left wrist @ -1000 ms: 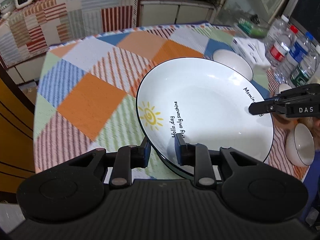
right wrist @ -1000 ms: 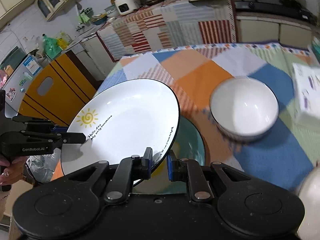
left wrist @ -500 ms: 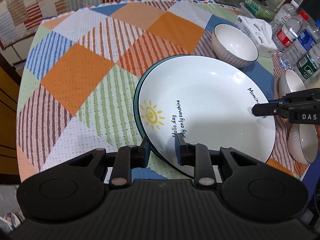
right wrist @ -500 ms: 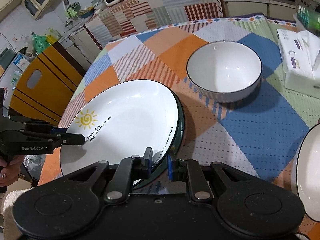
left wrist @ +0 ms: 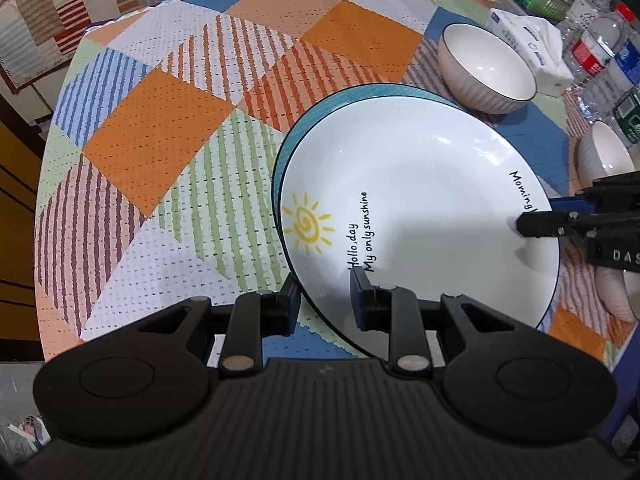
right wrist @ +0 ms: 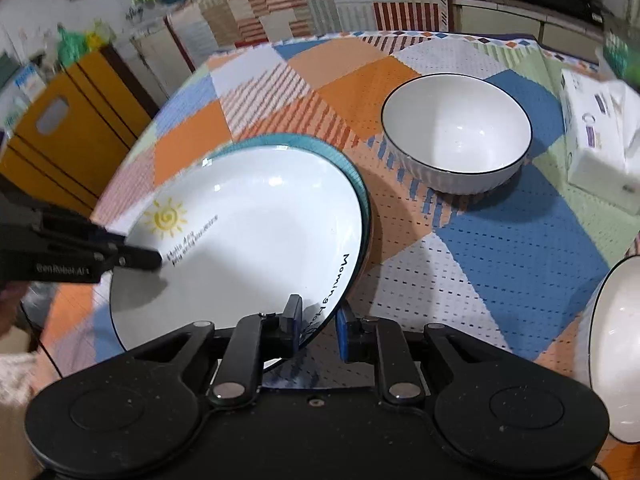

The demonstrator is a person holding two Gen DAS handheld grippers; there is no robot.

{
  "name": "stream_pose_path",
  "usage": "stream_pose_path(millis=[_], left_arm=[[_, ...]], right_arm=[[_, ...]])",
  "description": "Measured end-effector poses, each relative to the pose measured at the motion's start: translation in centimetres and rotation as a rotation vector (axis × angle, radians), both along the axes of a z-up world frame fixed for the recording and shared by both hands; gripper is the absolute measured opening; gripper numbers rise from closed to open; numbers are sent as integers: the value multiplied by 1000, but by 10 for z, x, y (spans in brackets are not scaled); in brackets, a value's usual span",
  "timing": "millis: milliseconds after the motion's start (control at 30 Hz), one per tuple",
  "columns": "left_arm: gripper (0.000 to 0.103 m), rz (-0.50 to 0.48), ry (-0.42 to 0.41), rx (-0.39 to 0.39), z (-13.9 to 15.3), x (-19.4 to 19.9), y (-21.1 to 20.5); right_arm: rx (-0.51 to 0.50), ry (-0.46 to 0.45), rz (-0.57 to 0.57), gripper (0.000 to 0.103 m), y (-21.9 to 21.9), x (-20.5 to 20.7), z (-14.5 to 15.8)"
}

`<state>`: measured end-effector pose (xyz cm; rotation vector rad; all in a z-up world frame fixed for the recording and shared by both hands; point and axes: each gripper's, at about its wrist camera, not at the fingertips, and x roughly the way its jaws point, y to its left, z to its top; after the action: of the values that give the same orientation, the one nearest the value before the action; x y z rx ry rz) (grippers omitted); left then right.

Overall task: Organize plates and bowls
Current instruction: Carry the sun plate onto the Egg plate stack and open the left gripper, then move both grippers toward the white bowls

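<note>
A white plate point(left wrist: 420, 208) with a yellow sun and black writing rests on a teal plate point(left wrist: 360, 94) on the table; it also shows in the right wrist view point(right wrist: 248, 248), with the teal plate's rim point(right wrist: 324, 148) peeking out behind. My left gripper point(left wrist: 325, 300) straddles the white plate's near rim, jaws slightly apart. My right gripper point(right wrist: 318, 324) straddles the opposite rim by the word "Morning", jaws also slightly apart. A white ribbed bowl point(right wrist: 456, 132) stands beyond the plates.
A tissue box point(right wrist: 600, 140) and water bottles point(left wrist: 600, 52) stand at the table's far right. Small white bowls point(left wrist: 604, 156) sit near the right edge, and another bowl point(right wrist: 616, 344) is close to my right gripper. A yellow cabinet point(right wrist: 60, 128) is beside the table.
Both grippers lowered the white plate onto the teal plate. The jaws of both grippers have opened a little around its rim.
</note>
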<state>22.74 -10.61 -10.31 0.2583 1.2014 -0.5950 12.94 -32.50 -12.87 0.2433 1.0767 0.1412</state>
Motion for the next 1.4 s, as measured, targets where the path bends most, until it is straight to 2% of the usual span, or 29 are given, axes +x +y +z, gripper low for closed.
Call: stream_pose_path(millis=[167, 333, 400, 533, 800, 867, 967, 1167, 1400], left_arm=[[25, 5, -5, 32, 1, 0, -7], [27, 19, -36, 56, 0, -2, -12], [27, 23, -52, 64, 0, -3, -14], [27, 28, -77, 86, -1, -6, -18], [27, 72, -75, 104, 7, -16, -20], [27, 65, -81, 114, 14, -23, -21], [27, 55, -78, 97, 30, -37, -22], [30, 44, -102, 101, 62, -68, -32], [30, 5, -96, 129, 82, -110, -46]], right_arm=[[-69, 7, -8, 26, 8, 3, 2], [-241, -7, 9, 33, 32, 5, 3], [-275, -26, 13, 34, 36, 4, 2], [-290, -59, -1, 34, 34, 5, -2], [-313, -113, -5, 34, 36, 0, -3], [-313, -108, -31, 34, 35, -3, 3], [-233, -139, -78, 34, 28, -14, 22], [-236, -248, -71, 34, 21, -48, 60], [-242, -324, -35, 34, 3, -95, 81]])
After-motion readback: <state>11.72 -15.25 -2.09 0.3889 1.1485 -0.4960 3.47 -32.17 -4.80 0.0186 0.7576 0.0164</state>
